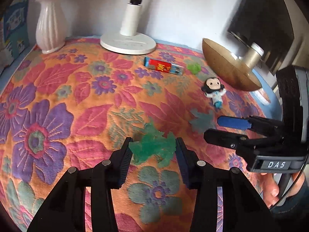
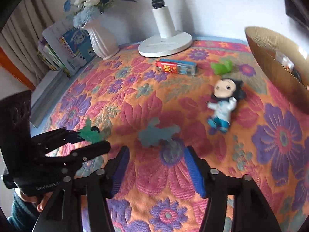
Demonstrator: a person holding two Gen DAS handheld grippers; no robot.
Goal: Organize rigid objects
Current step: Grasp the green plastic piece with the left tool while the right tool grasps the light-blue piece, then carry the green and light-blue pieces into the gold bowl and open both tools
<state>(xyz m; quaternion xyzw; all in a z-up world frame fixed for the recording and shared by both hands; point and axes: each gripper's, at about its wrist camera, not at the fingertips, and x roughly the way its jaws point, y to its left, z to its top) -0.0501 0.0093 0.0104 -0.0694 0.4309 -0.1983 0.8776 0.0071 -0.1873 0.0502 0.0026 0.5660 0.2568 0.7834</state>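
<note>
Floral tablecloth [image 1: 58, 100], left claw [image 1: 153, 150] gripping green translucent figure [image 1: 152, 147], right claw [image 2: 155, 166] open and empty, doll [image 2: 224, 104] nearby

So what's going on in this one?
A person with a gripper in each hand is tidying small toys on a flowered cloth. The left gripper is closed on a translucent green figure. The right gripper is open and holds nothing. A doll, a red and blue box and a lighter green toy lie loose further back.
</note>
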